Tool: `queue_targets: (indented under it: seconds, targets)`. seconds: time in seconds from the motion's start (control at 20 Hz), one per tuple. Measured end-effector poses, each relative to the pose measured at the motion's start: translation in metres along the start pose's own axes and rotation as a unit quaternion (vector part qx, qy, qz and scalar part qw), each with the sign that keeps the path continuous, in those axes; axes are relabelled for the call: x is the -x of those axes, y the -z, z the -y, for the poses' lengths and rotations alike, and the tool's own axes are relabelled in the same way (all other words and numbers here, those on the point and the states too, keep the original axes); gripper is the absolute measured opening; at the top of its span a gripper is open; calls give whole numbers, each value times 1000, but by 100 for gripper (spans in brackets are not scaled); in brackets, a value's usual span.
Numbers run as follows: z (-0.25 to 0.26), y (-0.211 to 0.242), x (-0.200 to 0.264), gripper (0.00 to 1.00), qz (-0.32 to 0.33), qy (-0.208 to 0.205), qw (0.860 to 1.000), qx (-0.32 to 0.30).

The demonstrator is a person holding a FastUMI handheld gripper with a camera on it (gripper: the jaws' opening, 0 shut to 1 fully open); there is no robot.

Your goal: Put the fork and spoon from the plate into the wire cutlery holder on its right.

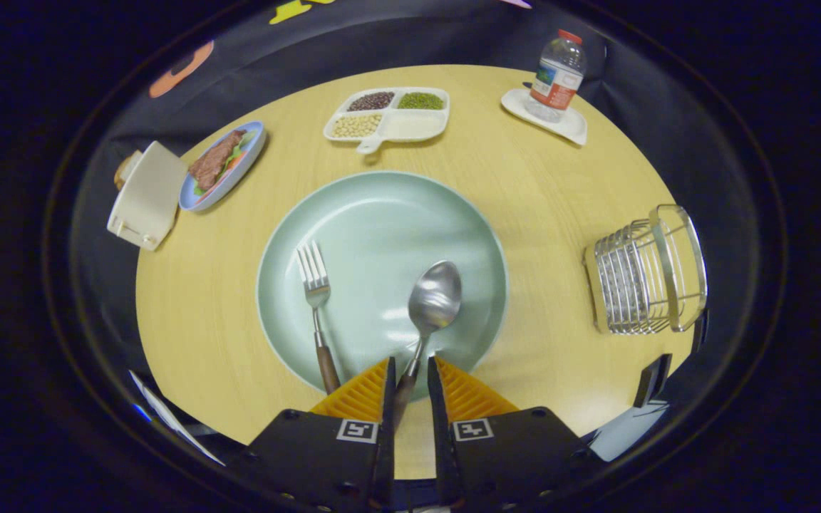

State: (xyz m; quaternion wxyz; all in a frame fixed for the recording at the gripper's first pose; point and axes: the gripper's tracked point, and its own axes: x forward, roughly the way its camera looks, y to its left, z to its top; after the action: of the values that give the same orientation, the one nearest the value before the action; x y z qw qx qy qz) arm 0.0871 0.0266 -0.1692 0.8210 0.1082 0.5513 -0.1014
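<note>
Gripper view: gripper (410, 377) fingers narrowly parted, straddling spoon (430, 303) handle, not visibly clamped. Fork (316, 306) beside it on plate (353, 206); wire cutlery holder (644, 274) waits right.

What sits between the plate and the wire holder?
Nothing: bare tabletop separates the plate from the wire holder in the gripper view. The tongs straddle the spoon handle, a gap showing.
</note>
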Motion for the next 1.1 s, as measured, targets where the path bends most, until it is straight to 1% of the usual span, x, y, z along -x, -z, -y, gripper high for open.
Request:
queue_targets:
  seconds: [0.1, 0.2, 0.25, 0.3, 0.35, 0.45, 0.9, 1.1]
  targets:
    - [-3, -1, -6, 18, -5, 1, 1000, -6]
    - [-4, 0, -11, 18, -9, 9, 1000, 3]
    - [-4, 3, -8, 15, -10, 15, 1000, 1]
    - [-6, -4, -14, 13, -8, 15, 1000, -3]
    - [-6, -3, -9, 6, -13, 14, 1000, -2]
    - [-10, -3, -14, 1, -10, 6, 1000, 15]
    - [-8, -15, 4, 1, 8, -36, 999, 14]
    - [-2, -22, 14, 1, 11, -58, 998, 2]
